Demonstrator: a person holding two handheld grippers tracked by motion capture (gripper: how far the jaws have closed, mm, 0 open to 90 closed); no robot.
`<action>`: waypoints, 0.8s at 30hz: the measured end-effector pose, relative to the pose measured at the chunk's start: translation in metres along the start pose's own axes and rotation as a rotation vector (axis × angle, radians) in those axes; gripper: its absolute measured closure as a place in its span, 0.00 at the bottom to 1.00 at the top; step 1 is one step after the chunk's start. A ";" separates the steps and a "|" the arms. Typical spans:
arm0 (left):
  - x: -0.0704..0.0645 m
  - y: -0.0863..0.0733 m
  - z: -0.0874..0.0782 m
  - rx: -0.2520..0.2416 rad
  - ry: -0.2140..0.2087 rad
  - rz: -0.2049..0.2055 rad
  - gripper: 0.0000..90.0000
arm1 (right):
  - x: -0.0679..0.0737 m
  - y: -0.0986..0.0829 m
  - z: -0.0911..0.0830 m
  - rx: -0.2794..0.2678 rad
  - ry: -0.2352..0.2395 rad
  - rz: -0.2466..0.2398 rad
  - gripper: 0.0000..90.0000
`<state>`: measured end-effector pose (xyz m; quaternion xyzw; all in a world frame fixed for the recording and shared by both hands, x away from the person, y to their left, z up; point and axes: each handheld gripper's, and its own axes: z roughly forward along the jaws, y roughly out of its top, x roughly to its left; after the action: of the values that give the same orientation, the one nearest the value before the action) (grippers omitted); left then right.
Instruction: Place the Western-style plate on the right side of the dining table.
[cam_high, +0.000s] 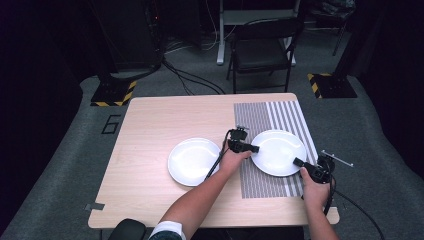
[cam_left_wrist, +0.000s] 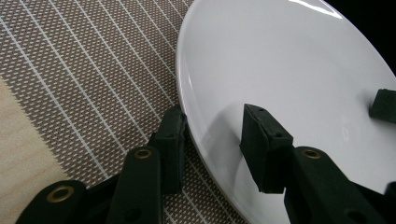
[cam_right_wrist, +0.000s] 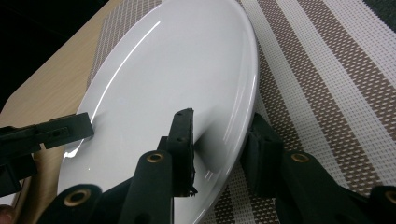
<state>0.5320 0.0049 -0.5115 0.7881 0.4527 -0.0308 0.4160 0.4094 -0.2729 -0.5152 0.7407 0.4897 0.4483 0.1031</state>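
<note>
- A white plate (cam_high: 278, 152) lies on a striped placemat (cam_high: 280, 112) at the right half of a wooden table (cam_high: 150, 120).
- The left tool (cam_high: 248, 147) straddles the plate's left rim, jaws spread, one above and one beneath the edge.
- The right tool (cam_high: 301, 163) straddles the near right rim the same way, jaws apart.
- A second white plate (cam_high: 192, 161) sits on bare wood just left of the mat.
- A black chair (cam_high: 262, 50) stands beyond the table.

Two plain white plates: one (cam_high: 193, 161) on the pale wood-grain surface (cam_high: 150, 130), the other (cam_high: 278, 152) on a brown-and-white striped woven placemat (cam_high: 260, 117). Both grippers are black, the left (cam_high: 248, 147) and the right (cam_high: 303, 163).
</note>
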 end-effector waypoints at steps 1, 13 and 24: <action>0.000 0.000 0.000 0.000 -0.001 -0.002 0.67 | 0.000 0.000 0.000 0.001 0.001 -0.003 0.74; 0.001 -0.001 0.002 0.009 0.012 0.009 0.67 | 0.000 -0.001 0.004 0.013 -0.028 -0.039 0.71; -0.002 -0.002 0.003 0.008 0.029 0.043 0.66 | -0.005 0.000 0.005 0.027 -0.043 -0.031 0.70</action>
<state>0.5303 0.0019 -0.5135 0.7996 0.4418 -0.0122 0.4067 0.4126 -0.2751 -0.5211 0.7439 0.5046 0.4240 0.1106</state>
